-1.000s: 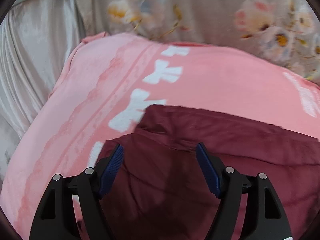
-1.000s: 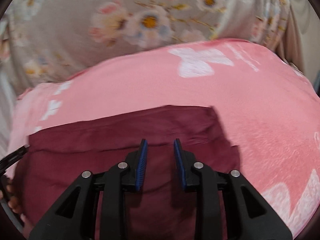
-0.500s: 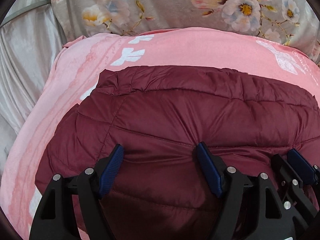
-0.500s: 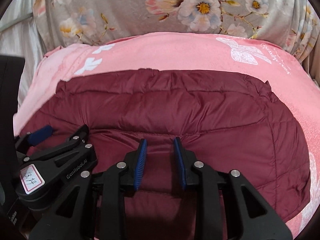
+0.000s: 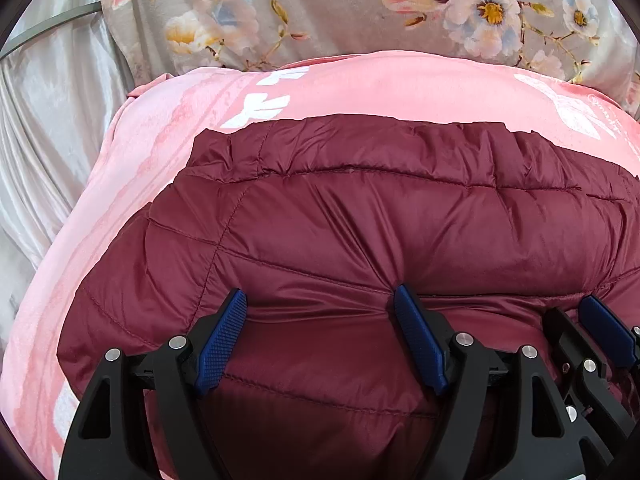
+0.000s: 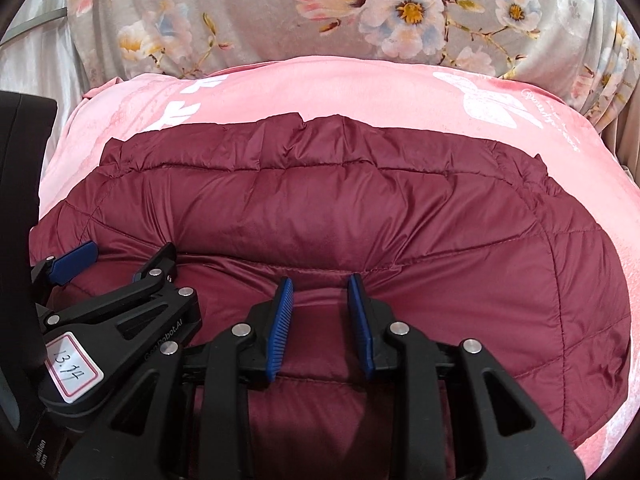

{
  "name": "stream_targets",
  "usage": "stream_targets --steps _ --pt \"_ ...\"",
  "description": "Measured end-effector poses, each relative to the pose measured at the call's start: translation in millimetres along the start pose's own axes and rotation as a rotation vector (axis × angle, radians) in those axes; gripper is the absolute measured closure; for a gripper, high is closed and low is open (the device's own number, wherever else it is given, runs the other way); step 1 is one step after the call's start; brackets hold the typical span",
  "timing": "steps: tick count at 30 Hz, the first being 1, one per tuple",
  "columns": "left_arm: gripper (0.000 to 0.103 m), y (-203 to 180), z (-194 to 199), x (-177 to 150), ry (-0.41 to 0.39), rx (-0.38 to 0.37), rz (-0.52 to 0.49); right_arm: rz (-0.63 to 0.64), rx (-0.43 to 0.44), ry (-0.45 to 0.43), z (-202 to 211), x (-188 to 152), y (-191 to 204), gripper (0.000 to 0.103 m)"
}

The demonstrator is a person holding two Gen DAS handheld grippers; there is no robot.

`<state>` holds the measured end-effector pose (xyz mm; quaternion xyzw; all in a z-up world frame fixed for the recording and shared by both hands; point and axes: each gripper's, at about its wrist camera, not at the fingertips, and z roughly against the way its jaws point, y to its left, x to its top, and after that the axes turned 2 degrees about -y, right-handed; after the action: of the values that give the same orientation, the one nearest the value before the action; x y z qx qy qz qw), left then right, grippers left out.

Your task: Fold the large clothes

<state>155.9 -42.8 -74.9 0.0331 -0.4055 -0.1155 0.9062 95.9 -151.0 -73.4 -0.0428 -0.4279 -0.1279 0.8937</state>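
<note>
— Where it lies on the pink blanket [image 5: 360, 84], how does the maroon quilted jacket [image 5: 360, 216] look?
— Puffy, glossy, gathered hem at 12 o'clock.
— Grippers?
— Left gripper [image 5: 320, 316] spread wide, right gripper [image 6: 320, 300] narrowly parted; both fingers rest released on it.

- Maroon quilted puffer jacket [image 5: 360, 220] — lying folded into a puffy, glossy block (stitched panels, gathered far hem) on a pink blanket [image 5: 168, 136].
</note>
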Motion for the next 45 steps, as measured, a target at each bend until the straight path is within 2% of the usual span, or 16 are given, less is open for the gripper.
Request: stream_targets --steps 4,7,9,12,14,18,21,23,24,30,31,32,33,35,37,45 --pt "0.028 1 0 0 -0.003 -0.006 0.005 0.002 -0.001 -0.002 0 0 0 0.075" --pt "0.028 15 6 -1 -0.012 -0.069 0.062 -0.015 0.014 -0.013 3 1 -4 0.075" --pt "0.028 34 16 -3 -0.002 -0.108 0.123 -0.024 0.0 -0.028 14 0 -4 0.075" --pt "0.028 82 39 -14 0.035 -0.173 0.233 -0.039 0.046 -0.03 37 -8 2 0.073" --pt "0.028 112 46 -23 0.058 -0.156 0.283 -0.022 0.068 -0.033 51 -15 10 0.073" --pt "0.028 171 46 -45 0.102 -0.057 0.401 -0.022 0.091 -0.022 56 -25 18 0.074" --pt "0.028 202 31 -59 0.152 -0.085 0.507 -0.033 0.094 -0.009 51 -30 19 0.073" --pt "0.028 208 24 -65 0.175 -0.148 0.571 -0.034 0.097 0.0 47 -33 19 0.073" --pt "0.028 208 23 -65 0.17 -0.145 0.579 -0.035 0.099 0.001 46 -34 19 0.073" --pt "0.028 183 15 -51 0.154 -0.183 0.523 -0.051 0.114 0.015 40 -37 17 0.074" --pt "0.032 183 14 -49 0.154 -0.195 0.516 -0.054 0.117 0.017 39 -37 17 0.074" --pt "0.045 180 15 -46 0.154 -0.215 0.515 -0.055 0.117 0.018 39 -37 17 0.074" --pt "0.052 176 17 -42 0.158 -0.215 0.507 -0.055 0.117 0.019 38 -37 17 0.074" --pt "0.081 171 24 -34 0.145 -0.2 0.468 -0.052 0.114 0.019 38 -37 18 0.074" --pt "0.091 165 40 -27 0.109 -0.208 0.432 -0.053 0.114 0.019 38 -37 17 0.074" --pt "0.096 137 123 17 -0.062 -0.31 0.309 -0.092 0.133 -0.002 69 -46 2 0.074"
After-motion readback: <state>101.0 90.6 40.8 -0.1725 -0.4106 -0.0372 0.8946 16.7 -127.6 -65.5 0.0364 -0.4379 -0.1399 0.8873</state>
